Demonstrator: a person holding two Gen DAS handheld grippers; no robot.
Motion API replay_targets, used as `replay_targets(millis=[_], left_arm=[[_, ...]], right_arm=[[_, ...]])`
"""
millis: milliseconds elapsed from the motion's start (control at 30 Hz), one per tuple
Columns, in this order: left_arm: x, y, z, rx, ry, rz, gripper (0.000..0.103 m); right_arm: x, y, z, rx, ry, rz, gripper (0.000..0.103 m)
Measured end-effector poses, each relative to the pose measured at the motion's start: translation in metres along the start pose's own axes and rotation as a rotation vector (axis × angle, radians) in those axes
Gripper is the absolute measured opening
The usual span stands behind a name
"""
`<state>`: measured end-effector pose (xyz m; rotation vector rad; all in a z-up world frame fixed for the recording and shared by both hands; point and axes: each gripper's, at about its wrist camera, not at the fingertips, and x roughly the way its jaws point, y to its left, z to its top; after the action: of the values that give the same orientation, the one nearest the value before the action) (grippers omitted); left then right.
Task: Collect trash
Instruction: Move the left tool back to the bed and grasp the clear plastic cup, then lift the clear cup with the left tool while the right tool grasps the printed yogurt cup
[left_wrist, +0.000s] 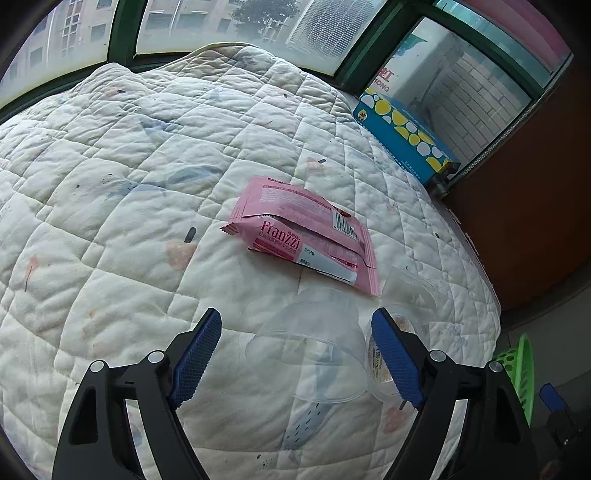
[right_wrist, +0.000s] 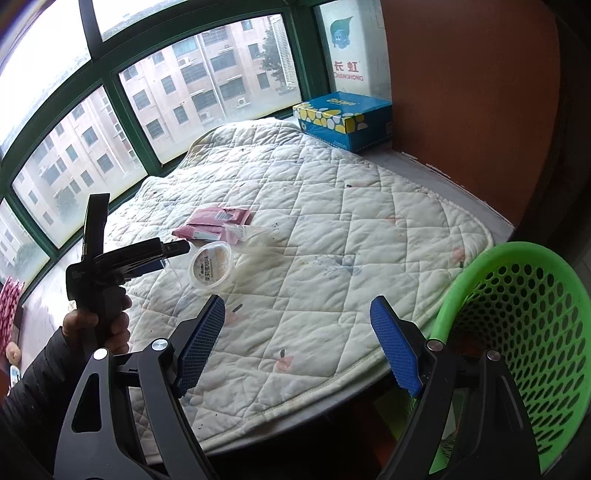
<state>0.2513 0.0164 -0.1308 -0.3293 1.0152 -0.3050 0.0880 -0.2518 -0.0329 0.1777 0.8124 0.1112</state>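
Left gripper (left_wrist: 295, 343) fingers spread around clear plastic cup (left_wrist: 306, 354) lying on quilt (left_wrist: 110, 184); right gripper (right_wrist: 297, 332) fingers spread, nothing held, beside green basket (right_wrist: 517, 314).

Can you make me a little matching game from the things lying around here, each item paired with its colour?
Things:
1. snack wrapper
2. basket
3. tissue box
4. cup

Colours:
A. clear
B. blue with yellow and white spots
C. pink
D. green

Pairs: 1-C, 2-D, 3-B, 4-A
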Motion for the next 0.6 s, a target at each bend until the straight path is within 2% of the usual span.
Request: replay_targets(millis=[33,167,267,600], left_arm=[[0.001,0.000,0.000,-0.002,0.002,-0.006,0.075],[0.005,0.000,-0.003,0.004,0.006,-0.025,0.073],[0.005,0.002,-0.003,-0.001,0.007,-0.042,0.062],[-0.036,0.015,0.004,-0.014,-0.066,-0.035,0.060]], right_arm=[[0.002,0.002,0.000,-0.001,0.003,0.001,0.080],[0.010,0.007,0.001,-0.010,0.015,0.008,0.080],[0.016,0.010,0.001,-0.017,0.025,0.014,0.080],[0.049,0.031,0.000,-0.064,0.069,0.056,0.080]])
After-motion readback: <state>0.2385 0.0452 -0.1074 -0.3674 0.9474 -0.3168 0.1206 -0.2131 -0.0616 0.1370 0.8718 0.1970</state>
